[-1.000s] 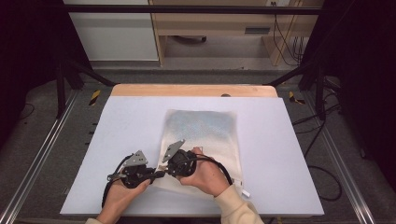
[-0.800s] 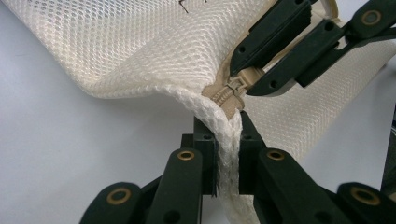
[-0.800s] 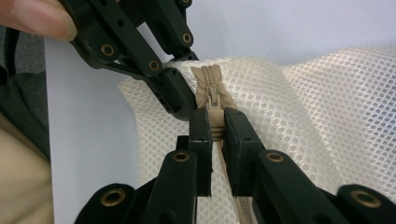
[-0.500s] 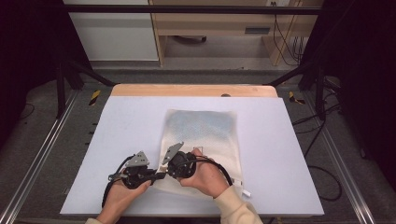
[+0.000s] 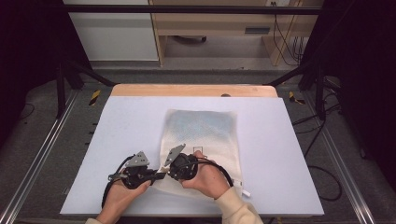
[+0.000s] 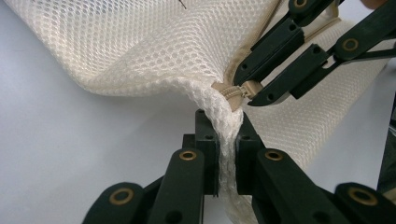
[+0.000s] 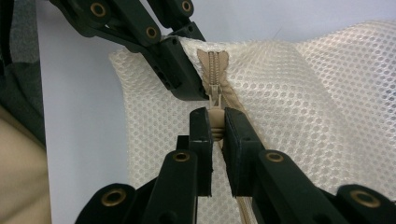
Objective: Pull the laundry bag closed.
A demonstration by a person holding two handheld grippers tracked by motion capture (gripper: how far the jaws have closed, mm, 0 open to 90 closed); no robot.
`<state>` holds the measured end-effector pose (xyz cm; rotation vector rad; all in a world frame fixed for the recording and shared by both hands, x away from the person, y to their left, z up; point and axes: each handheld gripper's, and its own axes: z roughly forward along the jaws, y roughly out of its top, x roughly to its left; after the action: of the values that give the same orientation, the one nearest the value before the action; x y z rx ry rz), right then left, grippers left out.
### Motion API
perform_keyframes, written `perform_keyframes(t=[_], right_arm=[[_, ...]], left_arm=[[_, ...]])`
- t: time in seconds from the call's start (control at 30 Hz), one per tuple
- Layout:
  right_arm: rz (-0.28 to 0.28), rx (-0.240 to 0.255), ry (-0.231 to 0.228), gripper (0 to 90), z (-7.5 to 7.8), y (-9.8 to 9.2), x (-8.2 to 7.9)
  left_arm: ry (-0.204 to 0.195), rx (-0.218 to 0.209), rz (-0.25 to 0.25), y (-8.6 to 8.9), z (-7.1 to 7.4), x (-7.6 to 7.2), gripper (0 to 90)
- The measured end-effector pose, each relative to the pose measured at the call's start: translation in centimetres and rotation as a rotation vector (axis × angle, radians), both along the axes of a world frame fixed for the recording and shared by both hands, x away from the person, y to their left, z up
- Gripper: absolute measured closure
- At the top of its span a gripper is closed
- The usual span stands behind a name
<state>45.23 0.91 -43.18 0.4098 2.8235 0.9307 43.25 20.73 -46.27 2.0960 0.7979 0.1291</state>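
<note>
White table (image 5: pixel 116 140) bears mesh bag (image 5: pixel 201 135); left hand-held gripper (image 6: pixel 227 154) pinches its corner, right hand-held gripper (image 7: pixel 217 130) its zipper pull (image 7: pixel 217 122).

The high view looked down and forward over the table (image 5: pixel 280 154), while both gripper views sat close along their jaws, sharing the mesh bag's (image 6: pixel 154 51) zipper corner.

- Table (image 5: pixel 121 130): flat pale grey-white top, wooden strip along far edge.
- Cream mesh bag (image 5: pixel 201 135) lies flat on it, stretching away from both grippers toward the far edge.
- Bag's near corner is bunched up off the surface at the gripper tips; tan zipper (image 7: pixel 212 70) runs there.
</note>
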Motion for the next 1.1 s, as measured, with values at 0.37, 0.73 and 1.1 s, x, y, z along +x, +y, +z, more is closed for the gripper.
perform_keyframes(t=[0.37, 0.73, 1.1], right_arm=[[-0.006, -0.012, -0.012, 82.7, -0.4, 0.0, 0.0], [-0.021, -0.005, -0.016, 82.7, -1.0, 0.3, -0.1], [-0.018, -0.031, -0.013, 82.7, -1.3, 0.3, 0.0]], left_arm=[[0.003, 0.007, -0.001, 0.0, 0.0, 0.0, 84.3], [0.006, -0.002, -0.005, 0.0, 0.3, -0.2, 84.7], [0.006, -0.026, 0.000, 0.0, 0.4, -0.3, 84.6]])
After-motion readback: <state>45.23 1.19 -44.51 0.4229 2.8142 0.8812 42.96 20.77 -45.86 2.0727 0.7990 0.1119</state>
